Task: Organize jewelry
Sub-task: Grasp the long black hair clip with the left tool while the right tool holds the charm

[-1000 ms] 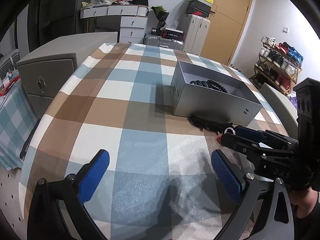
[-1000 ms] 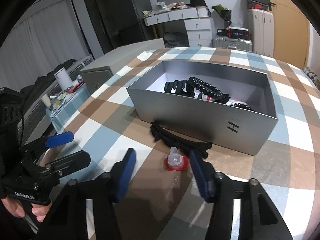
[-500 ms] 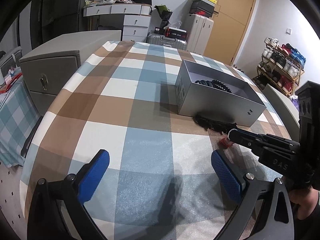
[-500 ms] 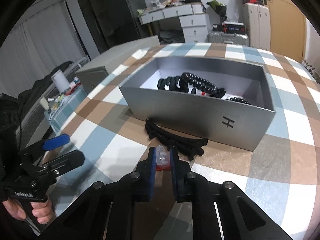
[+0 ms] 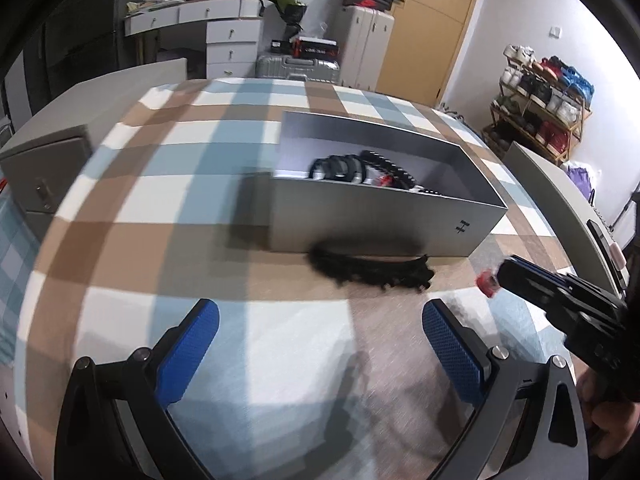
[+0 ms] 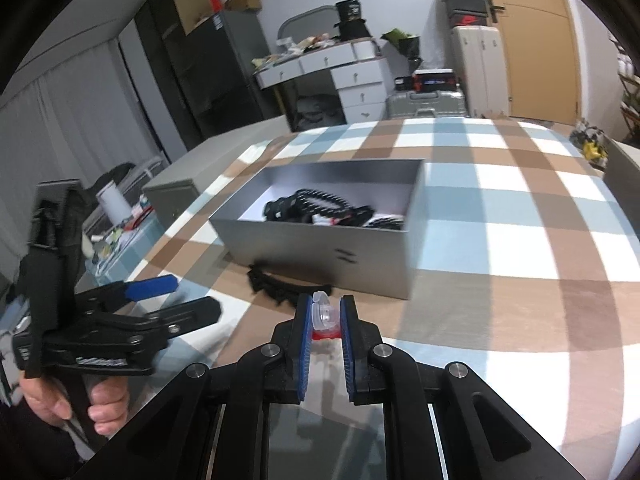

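My right gripper [image 6: 325, 312] is shut on a small clear-and-red jewelry piece [image 6: 323, 314] and holds it just above the checked tablecloth, in front of the grey box [image 6: 320, 252]. The same piece [image 5: 487, 282] shows at the right gripper's tip in the left wrist view. The grey box [image 5: 384, 220] holds black bead bracelets [image 5: 360, 168]. A black toothed hair band [image 5: 370, 266] lies on the cloth against the box's front wall. My left gripper [image 5: 318, 340] is open and empty, low over the cloth near the hair band.
The table carries a blue, brown and white checked cloth [image 5: 168, 184]. A grey cabinet [image 5: 44, 152] stands at its left edge. A shoe rack [image 5: 540, 104] and suitcases [image 5: 300, 66] stand beyond the table. The left gripper [image 6: 152, 304] is close to the left of my right one.
My right gripper closed on the clear-and-red piece and lifted it off the cloth. My left gripper moved closer to the box and the hair band, staying open.
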### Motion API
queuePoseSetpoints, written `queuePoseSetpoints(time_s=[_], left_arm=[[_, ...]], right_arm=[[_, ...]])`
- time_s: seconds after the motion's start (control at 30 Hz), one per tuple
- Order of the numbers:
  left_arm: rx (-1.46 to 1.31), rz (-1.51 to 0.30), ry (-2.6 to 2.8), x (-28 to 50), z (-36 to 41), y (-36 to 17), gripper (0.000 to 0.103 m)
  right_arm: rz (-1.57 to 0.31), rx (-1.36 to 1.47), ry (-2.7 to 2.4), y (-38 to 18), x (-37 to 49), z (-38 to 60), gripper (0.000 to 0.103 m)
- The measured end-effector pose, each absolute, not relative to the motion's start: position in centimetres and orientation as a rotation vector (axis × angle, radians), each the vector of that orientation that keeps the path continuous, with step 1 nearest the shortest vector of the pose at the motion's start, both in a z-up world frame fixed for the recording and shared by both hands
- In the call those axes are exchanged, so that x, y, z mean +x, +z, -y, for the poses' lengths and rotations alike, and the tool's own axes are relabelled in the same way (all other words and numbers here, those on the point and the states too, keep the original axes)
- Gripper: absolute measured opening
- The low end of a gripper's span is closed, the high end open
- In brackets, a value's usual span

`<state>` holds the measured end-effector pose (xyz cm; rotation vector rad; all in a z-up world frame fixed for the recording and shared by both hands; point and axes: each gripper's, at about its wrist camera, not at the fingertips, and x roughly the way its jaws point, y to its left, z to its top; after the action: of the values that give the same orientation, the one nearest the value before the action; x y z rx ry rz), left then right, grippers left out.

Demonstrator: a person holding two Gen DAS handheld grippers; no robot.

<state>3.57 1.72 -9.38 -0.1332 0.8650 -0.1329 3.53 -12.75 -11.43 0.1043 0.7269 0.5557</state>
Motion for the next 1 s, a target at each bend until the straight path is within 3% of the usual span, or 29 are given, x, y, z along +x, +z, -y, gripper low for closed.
queuePoseSetpoints(time_s=[0.83,1.0], left_arm=[[0.017,-0.98,-0.071,7.7,3.5,-11.3,0.099],[0.008,-0.967,-0.108,7.0,3.3,-11.1,0.094]], right_arm=[[-0.697,0.193,0.577,-11.6,3.5,17.0,0.013],[-0.698,0.193,0.577,-11.6,3.4,17.0,0.013]])
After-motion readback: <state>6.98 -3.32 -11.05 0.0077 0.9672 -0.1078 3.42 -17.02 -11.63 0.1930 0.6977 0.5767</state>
